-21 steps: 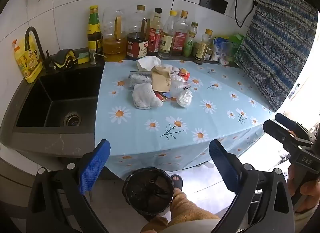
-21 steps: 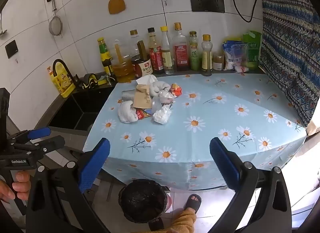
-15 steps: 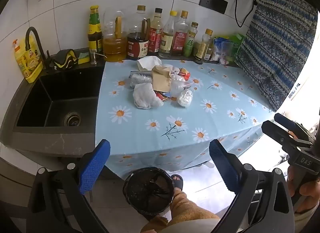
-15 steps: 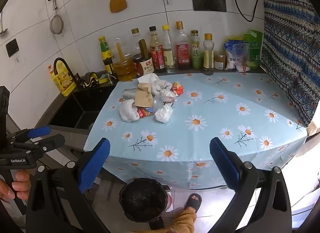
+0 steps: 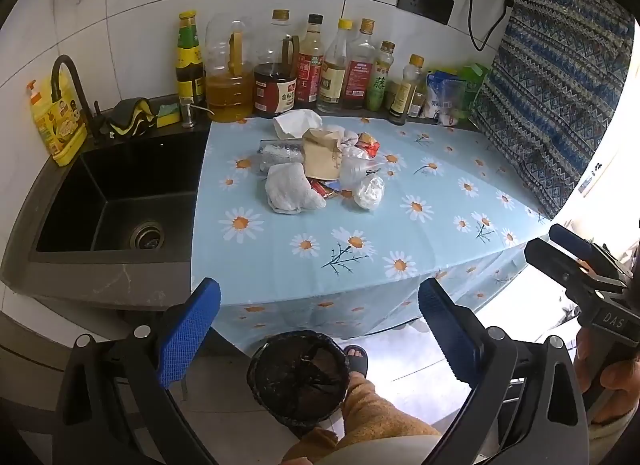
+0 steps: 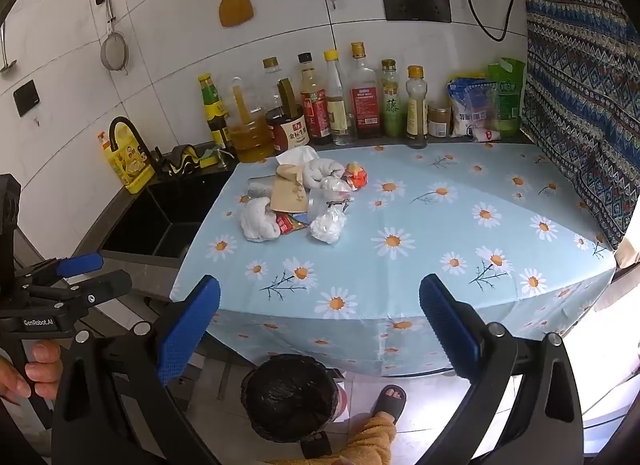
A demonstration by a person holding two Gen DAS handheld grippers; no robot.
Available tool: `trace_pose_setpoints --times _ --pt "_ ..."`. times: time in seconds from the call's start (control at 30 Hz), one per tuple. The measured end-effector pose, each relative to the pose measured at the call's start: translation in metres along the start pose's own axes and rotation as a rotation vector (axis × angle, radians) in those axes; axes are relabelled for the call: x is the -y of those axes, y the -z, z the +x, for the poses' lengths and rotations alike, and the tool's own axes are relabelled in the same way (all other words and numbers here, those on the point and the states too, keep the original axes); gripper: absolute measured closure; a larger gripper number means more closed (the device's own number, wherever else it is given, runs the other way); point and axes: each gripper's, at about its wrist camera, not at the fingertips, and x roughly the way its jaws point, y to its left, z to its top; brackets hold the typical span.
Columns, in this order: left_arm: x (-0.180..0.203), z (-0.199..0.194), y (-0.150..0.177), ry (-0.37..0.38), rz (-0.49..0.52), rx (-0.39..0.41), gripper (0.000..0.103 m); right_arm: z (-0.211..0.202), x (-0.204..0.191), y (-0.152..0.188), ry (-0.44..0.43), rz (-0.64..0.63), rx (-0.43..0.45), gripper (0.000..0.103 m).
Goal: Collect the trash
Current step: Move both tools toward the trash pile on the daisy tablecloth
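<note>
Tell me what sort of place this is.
Most likely a home kitchen: a black sink set into the counter, a row of oil and sauce bottles along the tiled wall, and a spatula hanging above.

Black gripper (image 5: 319, 325) frames with blue ribbed pads (image 5: 188, 331), silver screws, white "DAS" and "GenRobot.AI" lettering; mustard fleece trousers (image 5: 372, 417), dark slipper (image 6: 389, 399).

Both wrist views look steeply down from off the counter's front edge, sharing the daisy tablecloth (image 5: 360, 249) and bin (image 6: 290, 397).
</note>
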Motion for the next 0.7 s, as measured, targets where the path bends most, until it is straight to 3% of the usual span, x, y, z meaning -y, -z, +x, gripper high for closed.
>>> trace_pose_setpoints --times 0.7 --pt "0.0013 -0.0042 0.0039 -0.003 -0.011 0.005 0.007 -0.0024 -0.0049 -0.0005 -0.024 -0.017 -0.012 0.004"
